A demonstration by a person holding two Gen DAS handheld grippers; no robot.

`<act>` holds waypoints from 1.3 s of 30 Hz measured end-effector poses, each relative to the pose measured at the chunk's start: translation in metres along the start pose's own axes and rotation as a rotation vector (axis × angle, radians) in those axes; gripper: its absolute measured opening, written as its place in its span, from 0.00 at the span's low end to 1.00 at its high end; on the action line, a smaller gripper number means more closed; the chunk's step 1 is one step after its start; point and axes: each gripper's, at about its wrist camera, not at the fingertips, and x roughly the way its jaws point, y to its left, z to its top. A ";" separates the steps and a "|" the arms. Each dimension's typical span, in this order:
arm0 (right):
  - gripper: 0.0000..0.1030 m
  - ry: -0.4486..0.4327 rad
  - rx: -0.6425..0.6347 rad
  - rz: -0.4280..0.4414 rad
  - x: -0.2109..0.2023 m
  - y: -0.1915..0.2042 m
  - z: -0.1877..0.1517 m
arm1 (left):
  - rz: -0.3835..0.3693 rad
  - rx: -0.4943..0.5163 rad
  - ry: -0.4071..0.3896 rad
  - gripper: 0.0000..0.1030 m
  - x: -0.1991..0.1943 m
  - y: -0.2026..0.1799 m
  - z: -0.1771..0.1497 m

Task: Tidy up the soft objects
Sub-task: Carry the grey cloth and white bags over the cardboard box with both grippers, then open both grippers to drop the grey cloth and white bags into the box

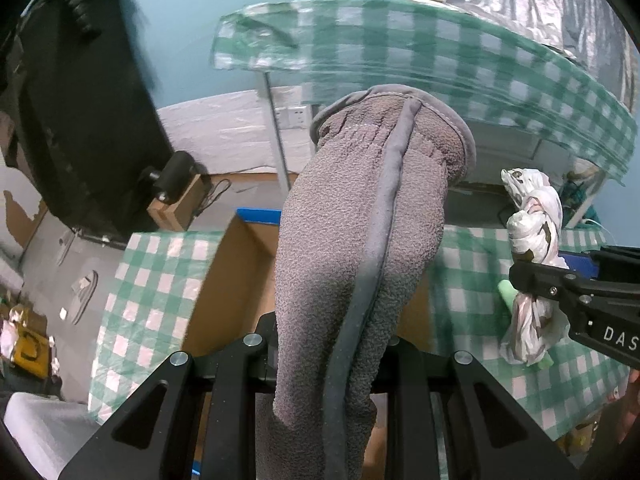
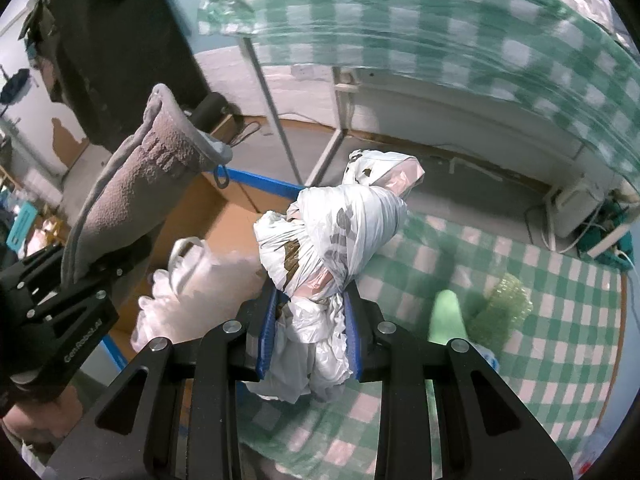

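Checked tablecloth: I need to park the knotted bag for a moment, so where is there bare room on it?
On the checked tablecloth, the squares beyond the green bubble wrap, toward the far edge, lie bare. Near the right gripper it is crowded: a green foam piece beside the wrap. The cardboard box already holds white bags, with bare floor behind them.

The grey mitt [image 1: 360, 240] hides the left claw's [image 1: 328, 356] fingertips; checked tablecloth [image 2: 440, 28] blurred.

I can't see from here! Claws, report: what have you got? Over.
Left claw shut on grey fleece cloth. Right claw shut on knotted white plastic bag. Both over cardboard box; more white plastic already inside.
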 end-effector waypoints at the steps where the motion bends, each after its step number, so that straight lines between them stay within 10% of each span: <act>1: 0.27 0.003 -0.006 0.004 0.003 0.004 0.002 | 0.002 -0.008 0.006 0.22 0.002 0.004 0.000; 17: 0.27 0.056 -0.061 0.068 0.047 0.054 0.023 | 0.047 -0.058 0.125 0.22 0.050 0.042 -0.013; 26: 0.31 0.060 -0.123 0.069 0.059 0.071 0.026 | 0.099 -0.055 0.140 0.41 0.054 0.043 -0.016; 33: 0.61 0.008 -0.137 0.046 0.049 0.071 0.030 | 0.109 -0.067 0.107 0.56 0.045 0.044 -0.011; 39: 0.65 -0.029 -0.116 0.043 0.039 0.063 0.031 | 0.112 -0.067 0.098 0.61 0.042 0.044 -0.011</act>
